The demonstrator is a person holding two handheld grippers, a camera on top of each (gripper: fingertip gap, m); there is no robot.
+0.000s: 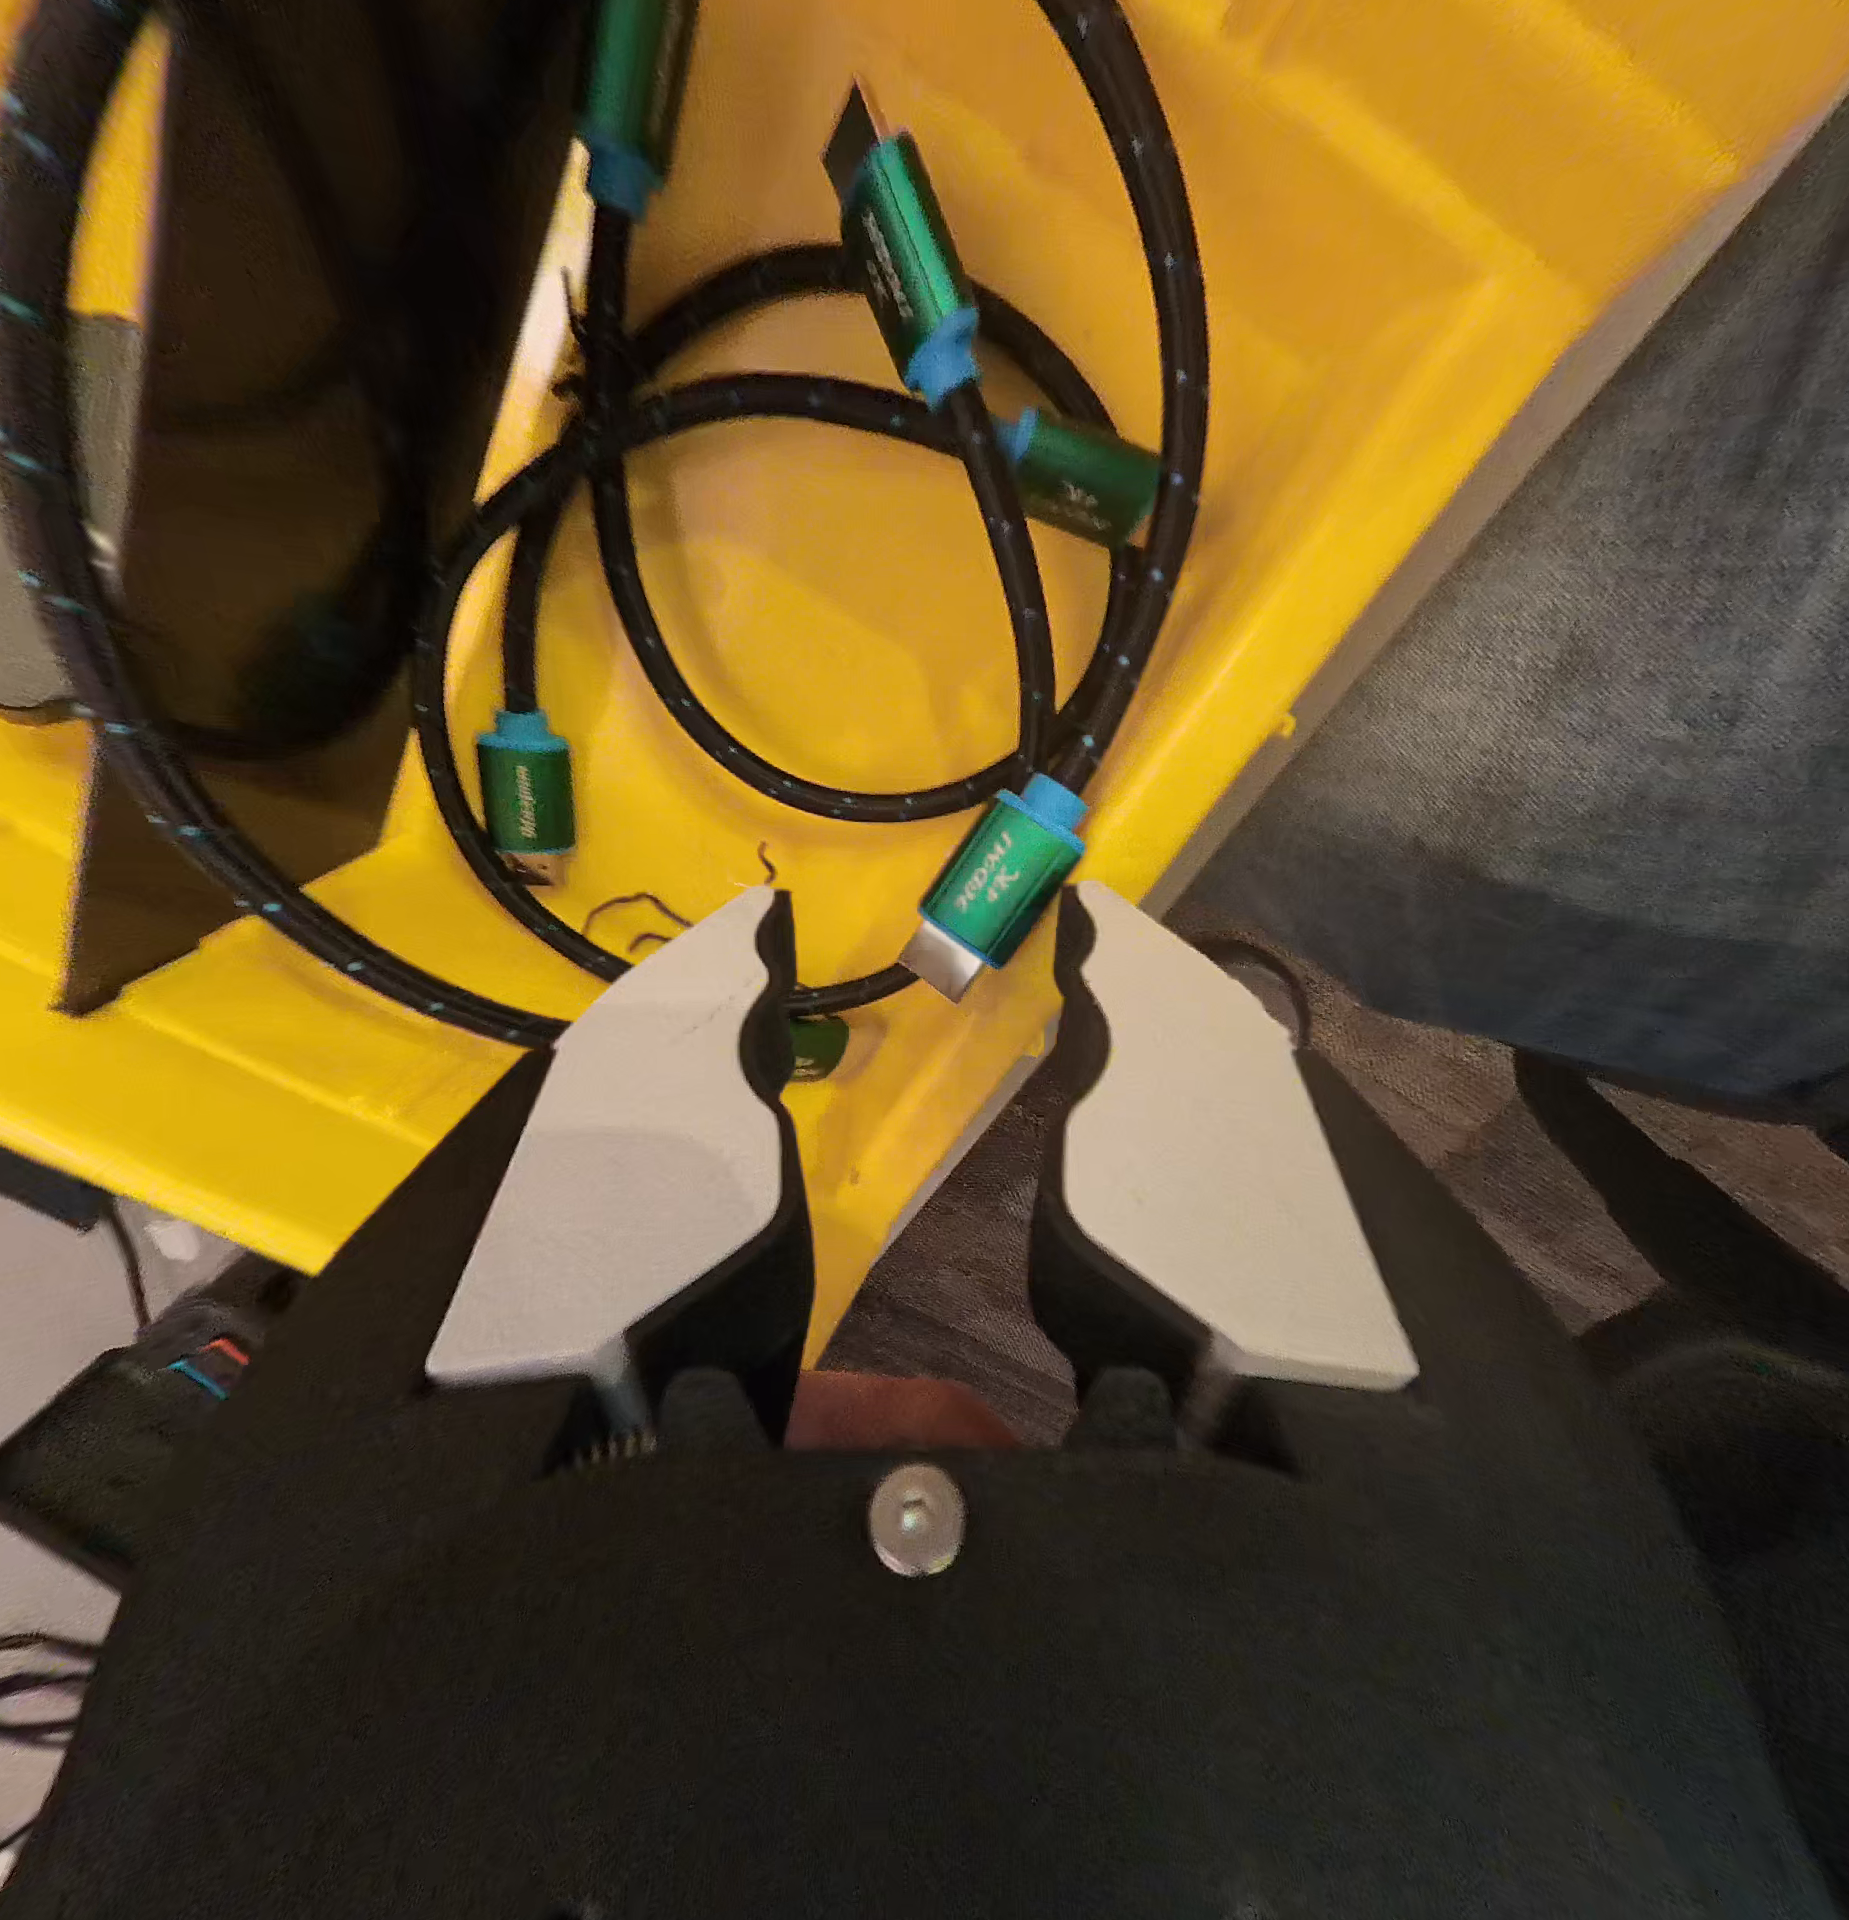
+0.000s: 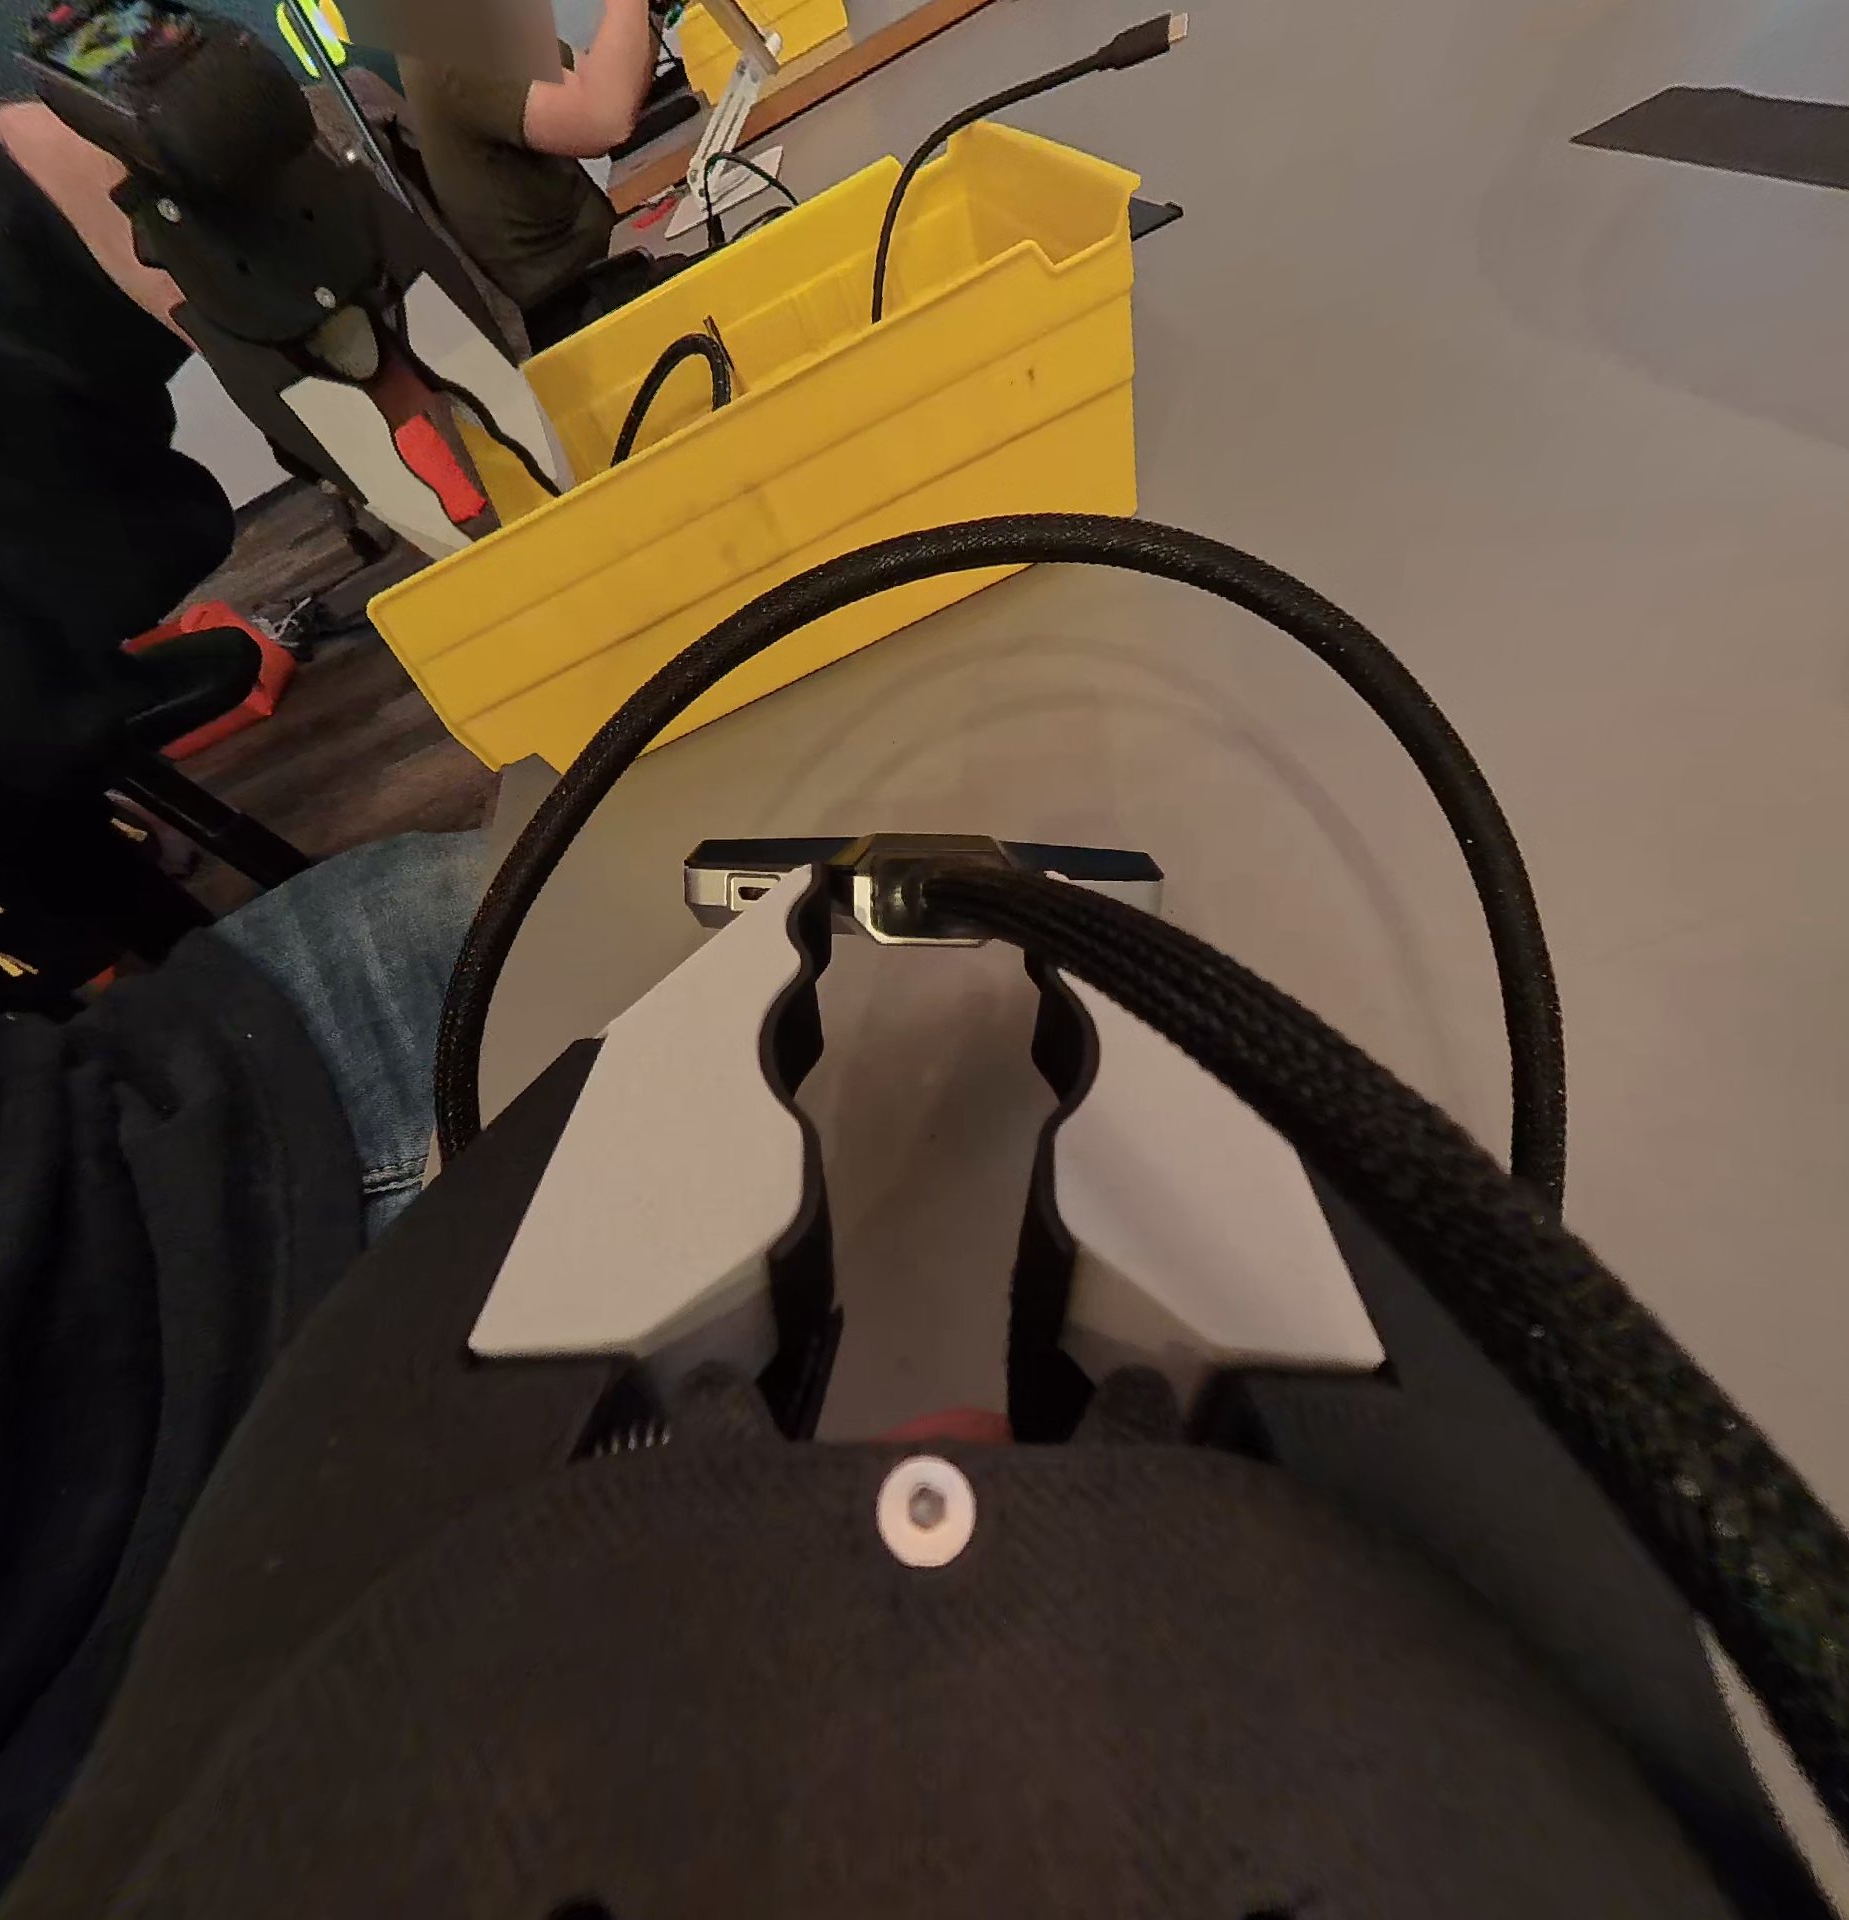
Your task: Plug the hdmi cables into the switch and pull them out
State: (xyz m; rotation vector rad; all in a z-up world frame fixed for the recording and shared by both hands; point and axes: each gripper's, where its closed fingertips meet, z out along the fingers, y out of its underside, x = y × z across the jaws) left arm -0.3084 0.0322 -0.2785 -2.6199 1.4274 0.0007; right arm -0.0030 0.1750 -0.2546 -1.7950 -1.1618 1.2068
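Switch [image 2: 1096,868]: small dark and silver box flat on the grey tabletop [image 2: 1522,520], with the metal plug [image 2: 915,888] of a thick black braided cable [image 2: 1315,1091] seated in its near face. Right tool [image 2: 925,935]: jaws parted, tips flanking that plug; contact cannot be told. HDMI cables [image 1: 847,582], black braid with green plugs, lie coiled in the yellow bin [image 1: 1315,312]. Left tool [image 1: 920,904]: open, empty, tips just beside one green plug [image 1: 993,873] near the bin's edge.
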